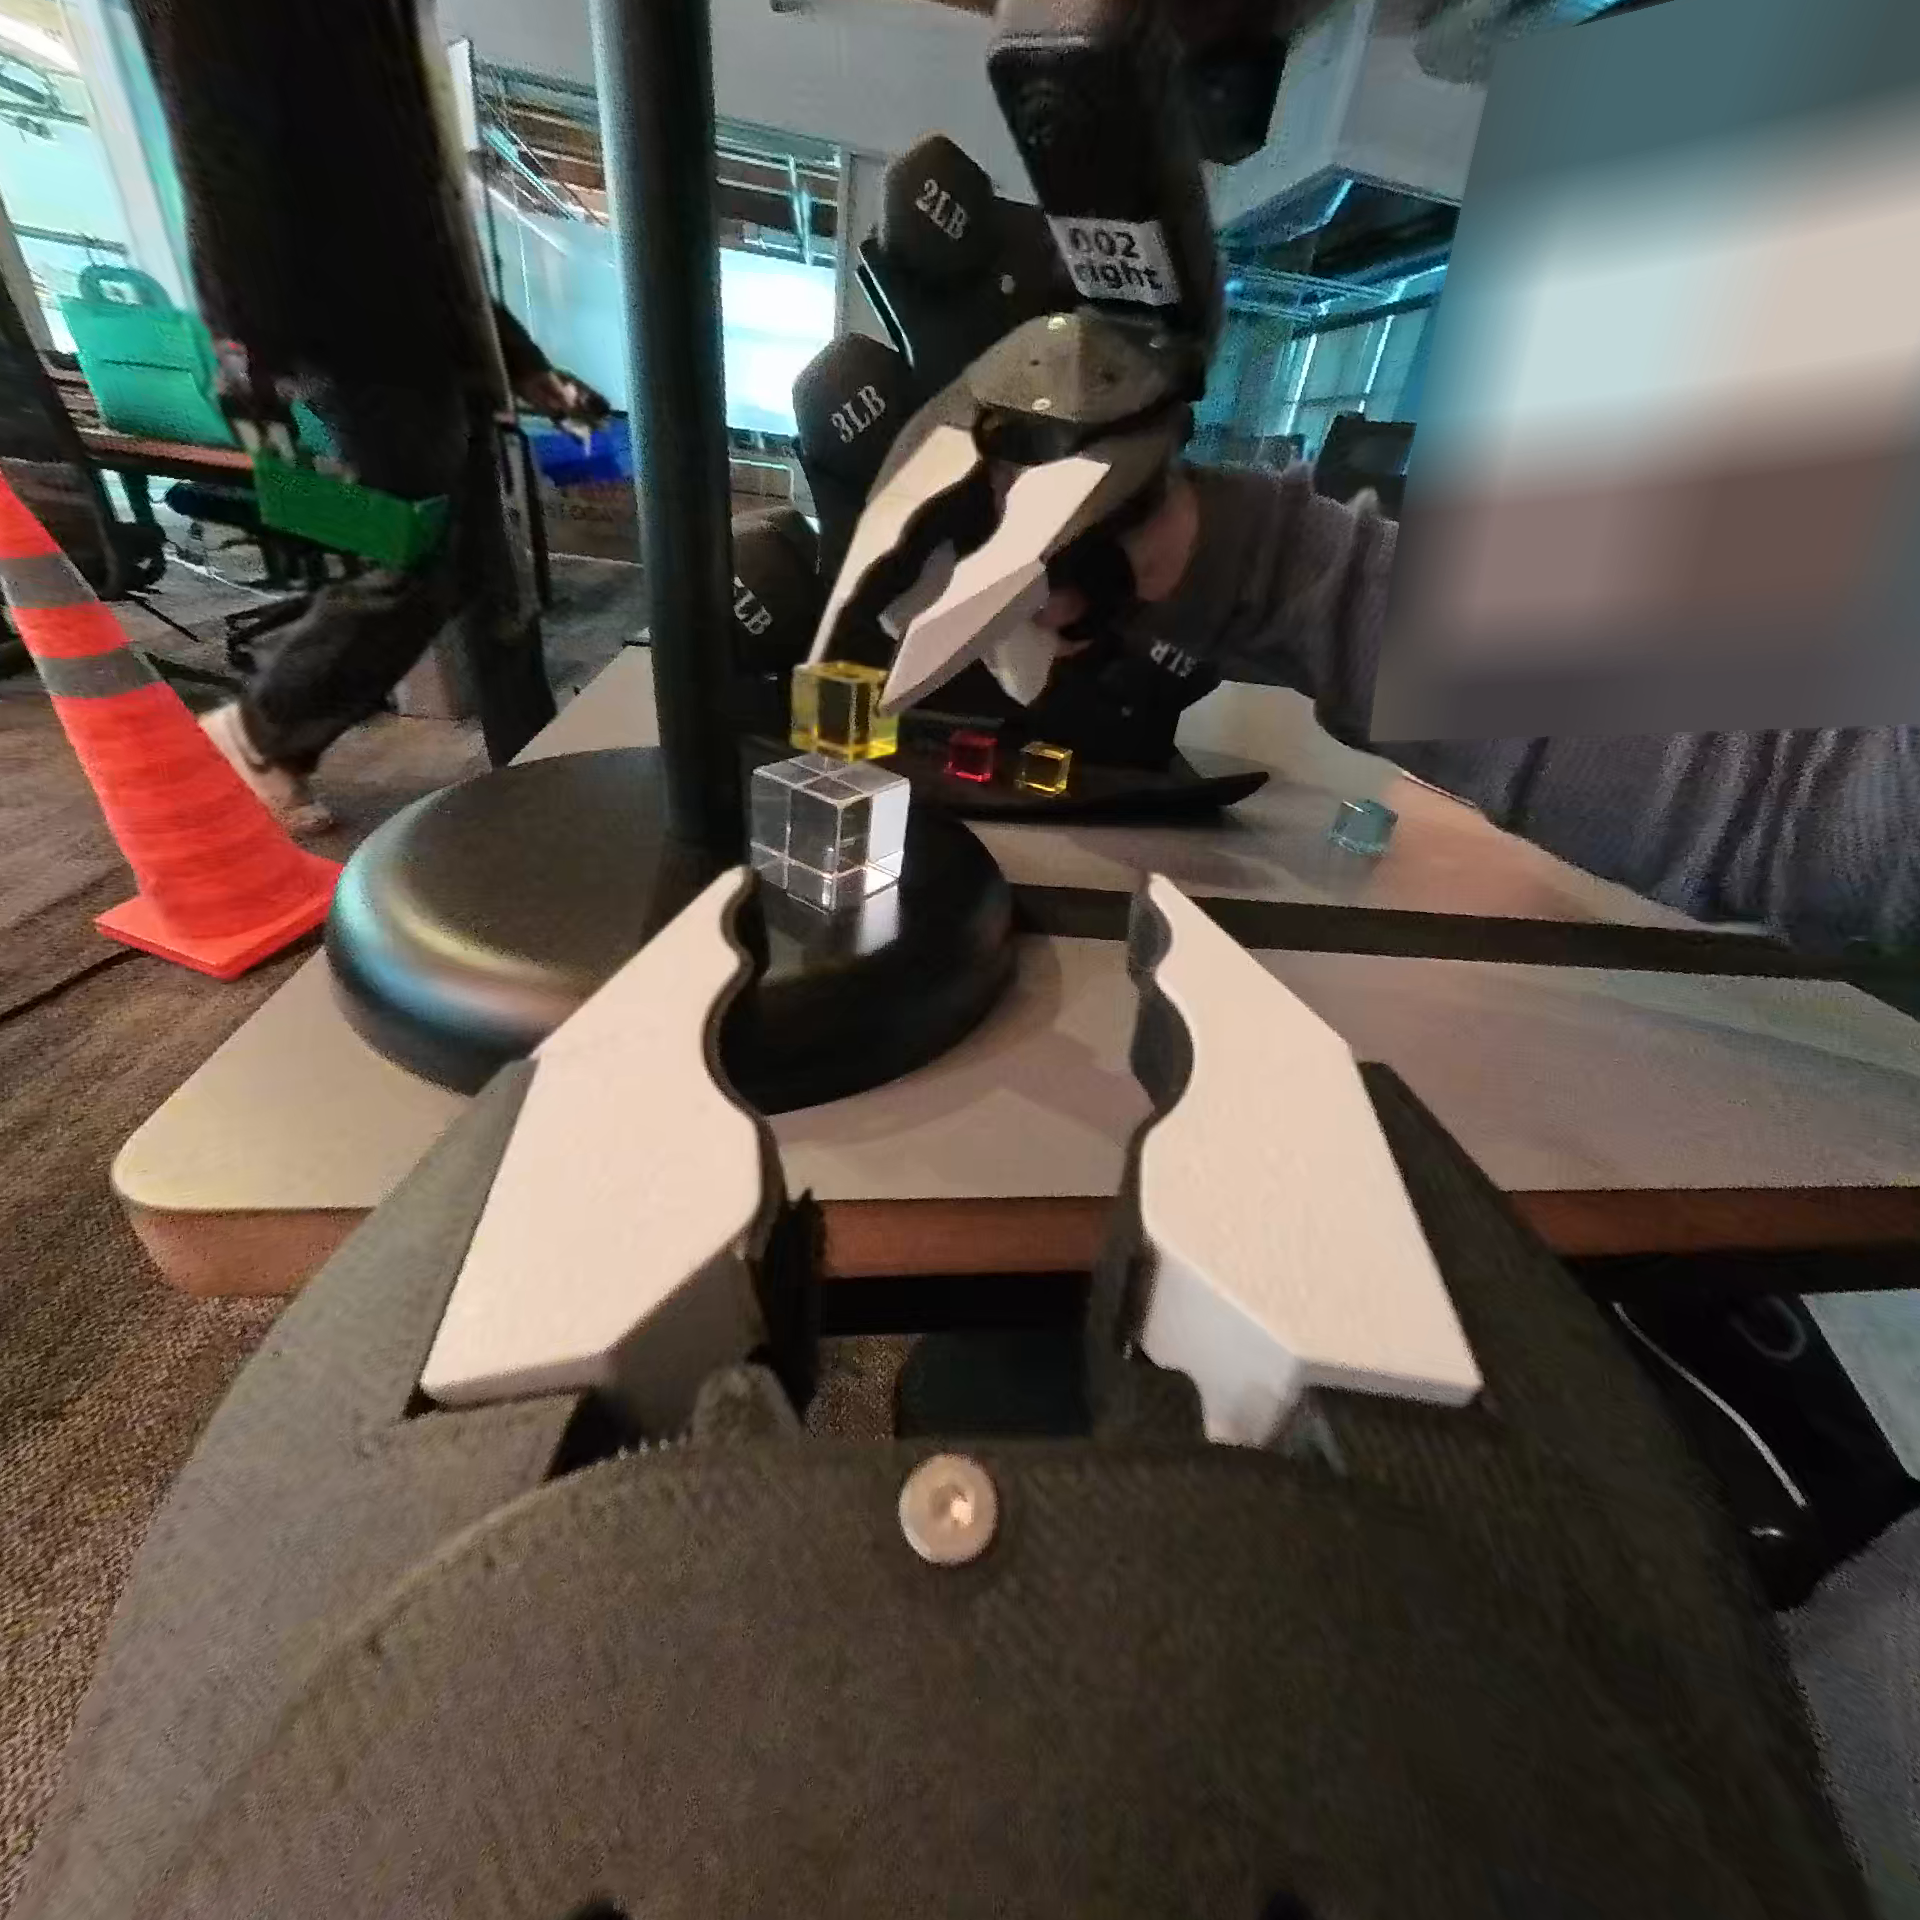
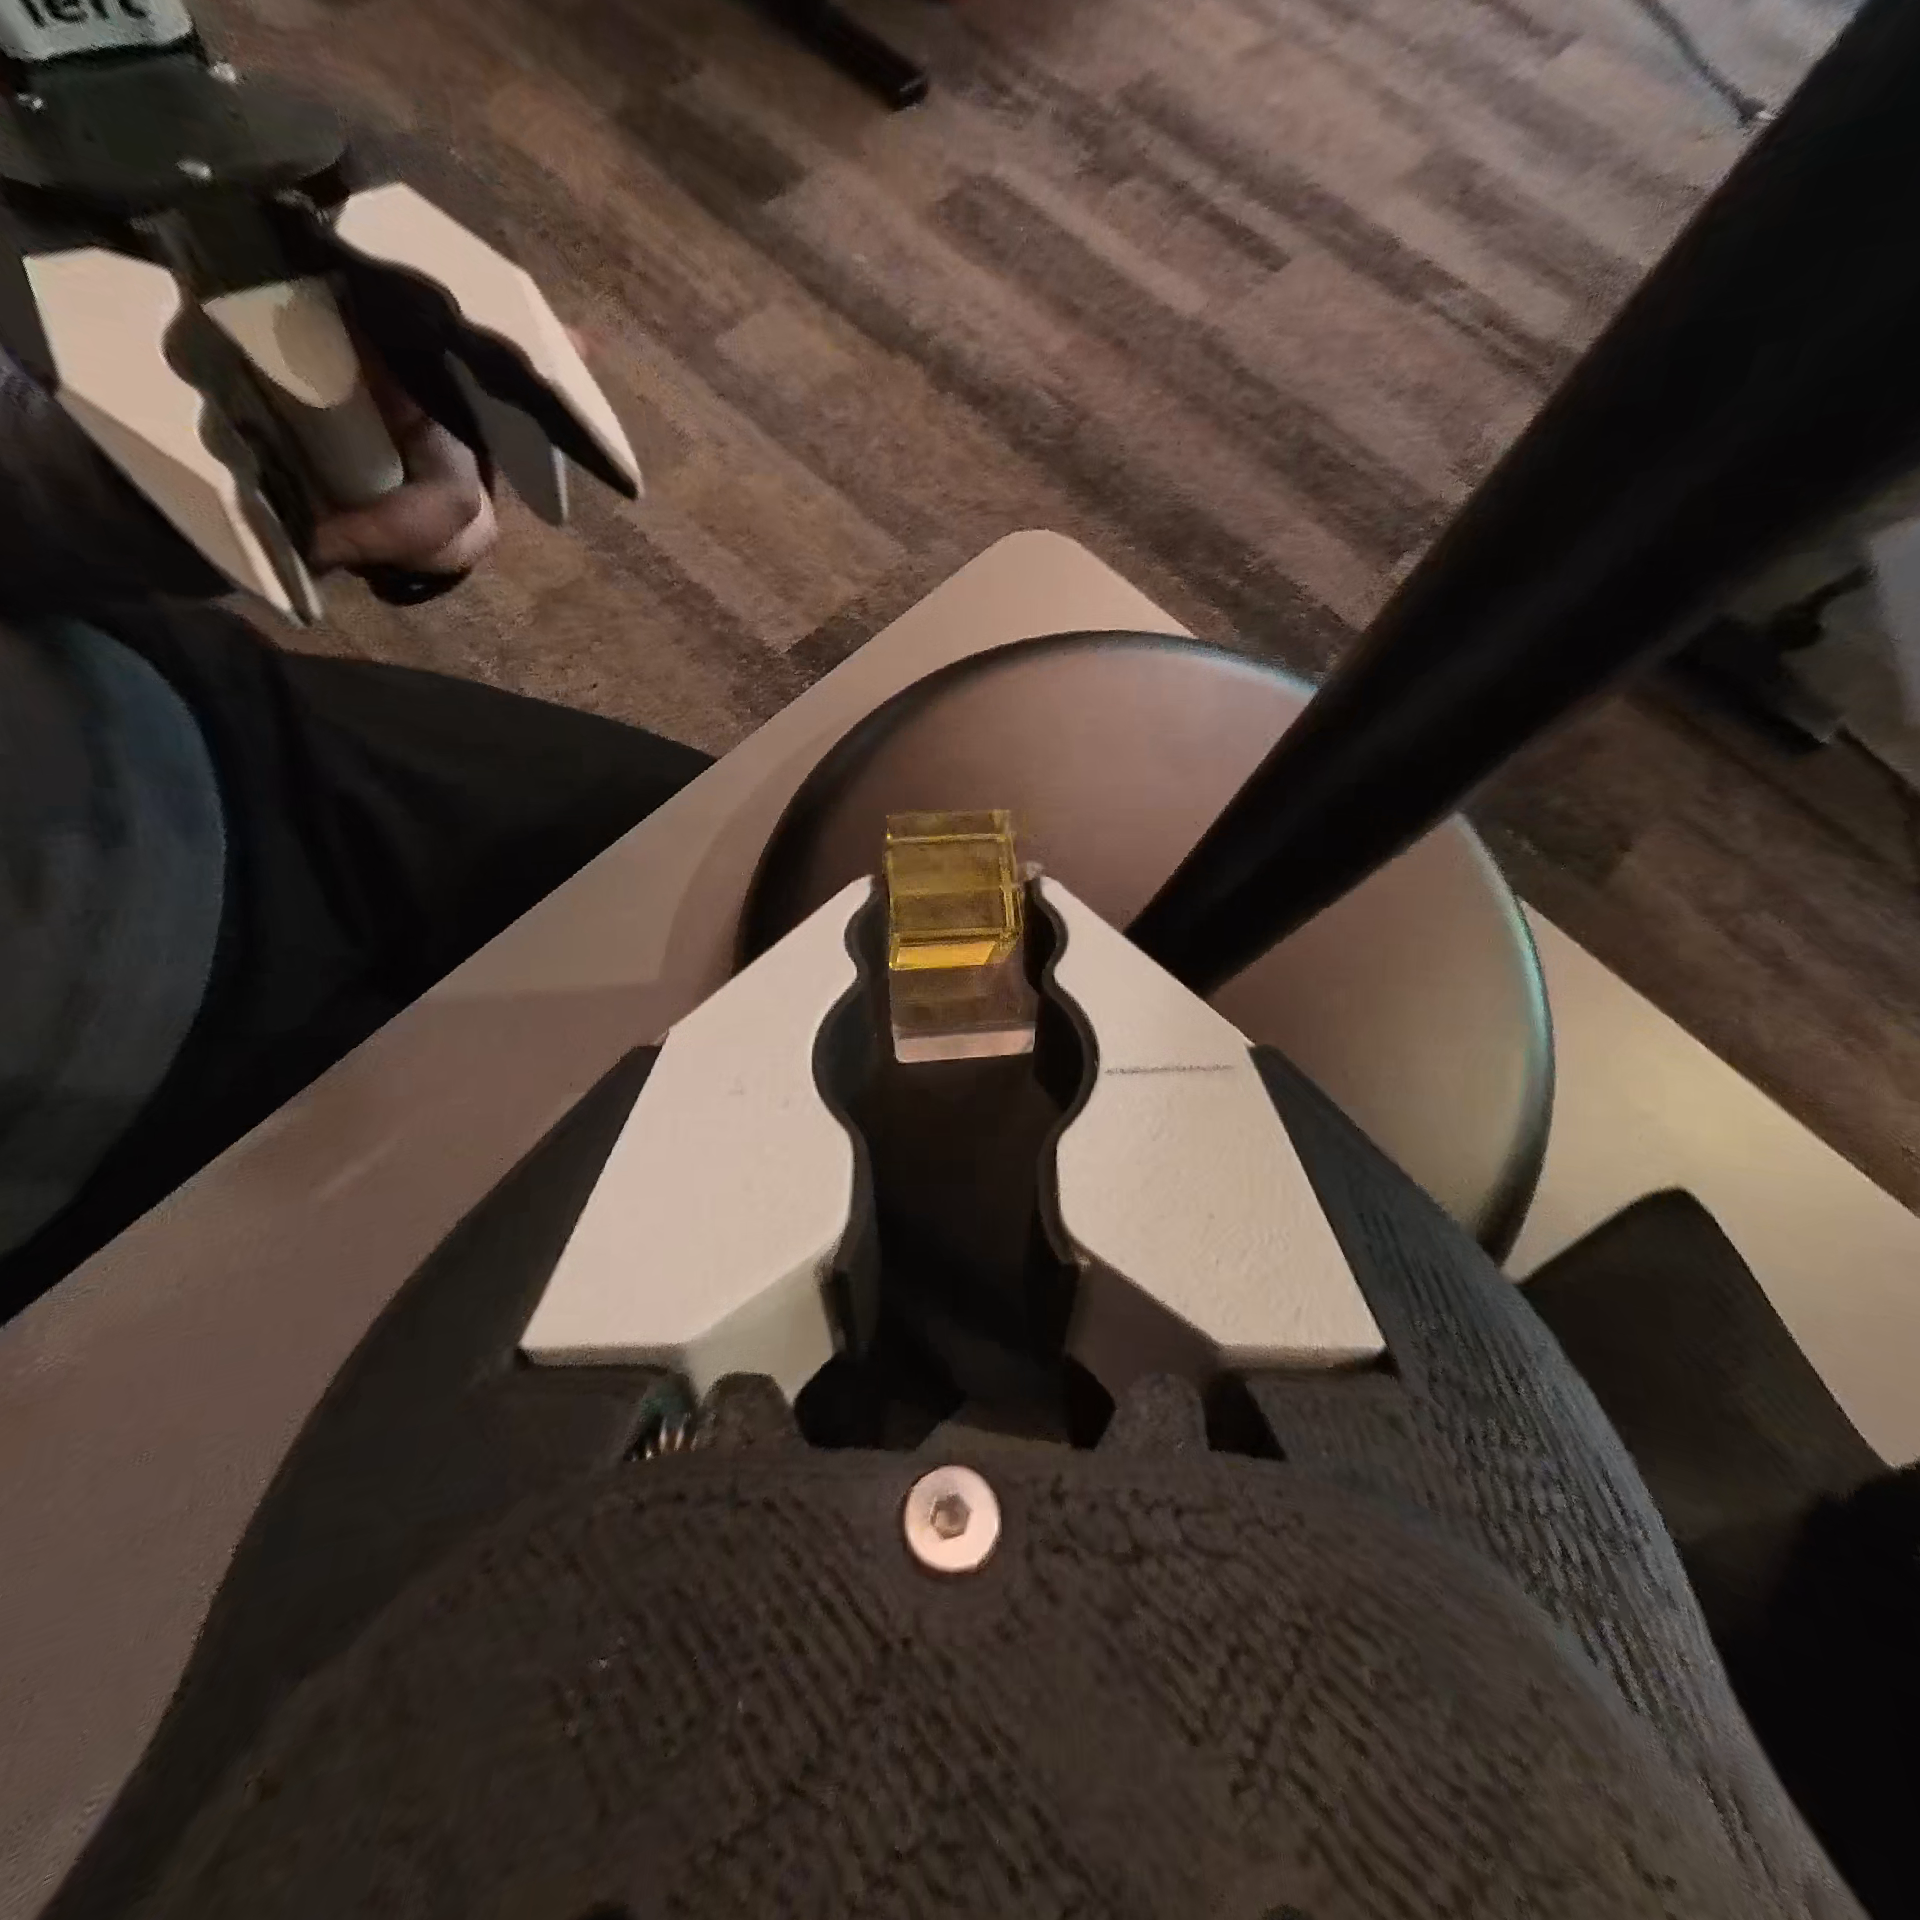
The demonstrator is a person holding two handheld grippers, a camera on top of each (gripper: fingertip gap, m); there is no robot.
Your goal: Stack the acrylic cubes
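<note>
Centre frame, the right gripper pinches a yellow cube by its flat sides, just above a clear cube on the black base. Both look hard, slick, light. The left gripper is spread, empty.

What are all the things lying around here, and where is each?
Yellow cube: one, see-through, between the right gripper's fingers, just above the clear cube.
Clear cube: one, on the black round base.
Black pole: one, rising from that base.
Small cubes: one red, one yellow, on a black mat; one pale blue on the table.
Orange cone: one, on the floor, left.
Right gripper: white fingers closed on the yellow cube.
Left gripper: white fingers apart, empty, near the clear cube.
</note>
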